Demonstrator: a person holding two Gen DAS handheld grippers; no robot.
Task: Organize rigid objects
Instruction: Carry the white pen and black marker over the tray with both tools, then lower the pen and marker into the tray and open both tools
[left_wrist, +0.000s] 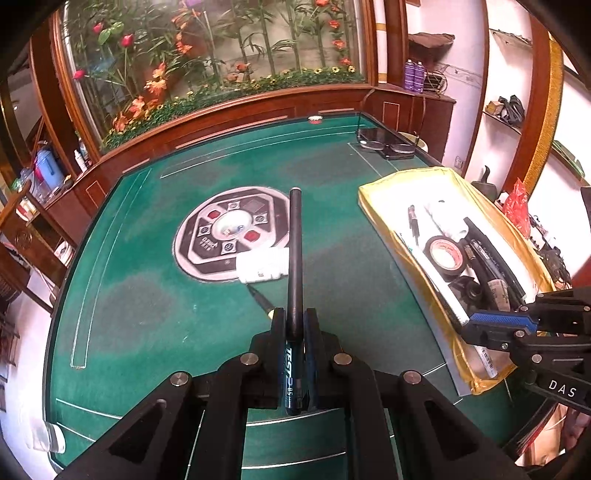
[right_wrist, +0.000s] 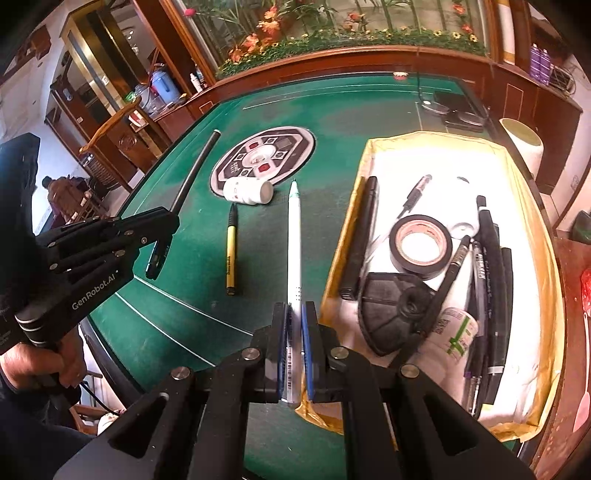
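Observation:
My left gripper (left_wrist: 294, 325) is shut on a long black pen (left_wrist: 295, 258) and holds it above the green table (left_wrist: 147, 295); it also shows in the right wrist view (right_wrist: 162, 236). My right gripper (right_wrist: 294, 314) is shut on a white pen (right_wrist: 294, 236), held above the table beside the yellow-rimmed tray (right_wrist: 332, 266). A yellow pen (right_wrist: 231, 254) and a white pill bottle (right_wrist: 247, 190) lie on the table. The tray holds a roll of black tape (right_wrist: 421, 245), several dark pens and a black mask-like piece (right_wrist: 388, 310).
A round control panel (right_wrist: 264, 157) sits in the table's middle. A dark phone and glasses (right_wrist: 458, 110) lie at the far right corner. A wooden rail (left_wrist: 221, 122) borders the table's far side. A white roll (right_wrist: 522, 144) stands beyond the tray.

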